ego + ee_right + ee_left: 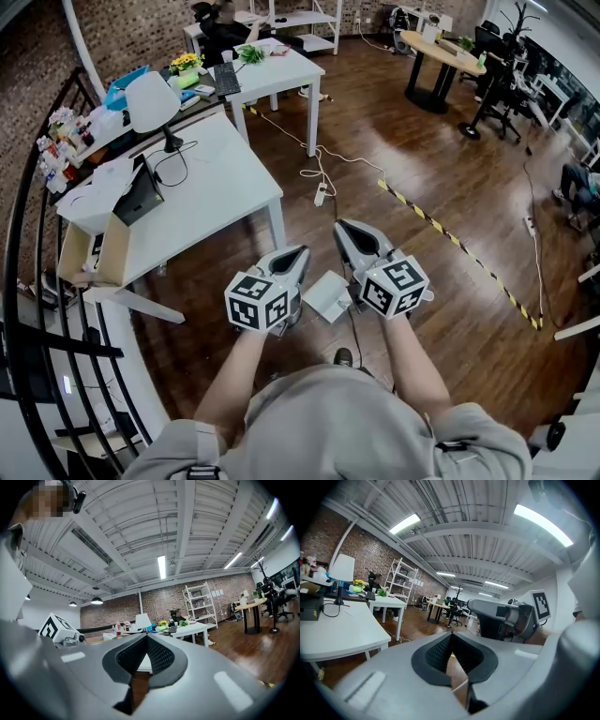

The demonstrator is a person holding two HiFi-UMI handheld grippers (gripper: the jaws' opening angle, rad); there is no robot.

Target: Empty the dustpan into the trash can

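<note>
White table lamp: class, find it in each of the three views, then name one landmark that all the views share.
Head view: white table lamp at upper left, standing on the white table.
Left gripper view: lamp at the far left, mid-height.
Right gripper view: lamp small, near the centre.
Shared landmark: the brick wall behind the lamp.

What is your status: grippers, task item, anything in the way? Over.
Left gripper shut, empty; right gripper shut, empty. Task's things not made out; white thing on floor between grippers, unidentified. Power strip and cable on floor ahead.
</note>
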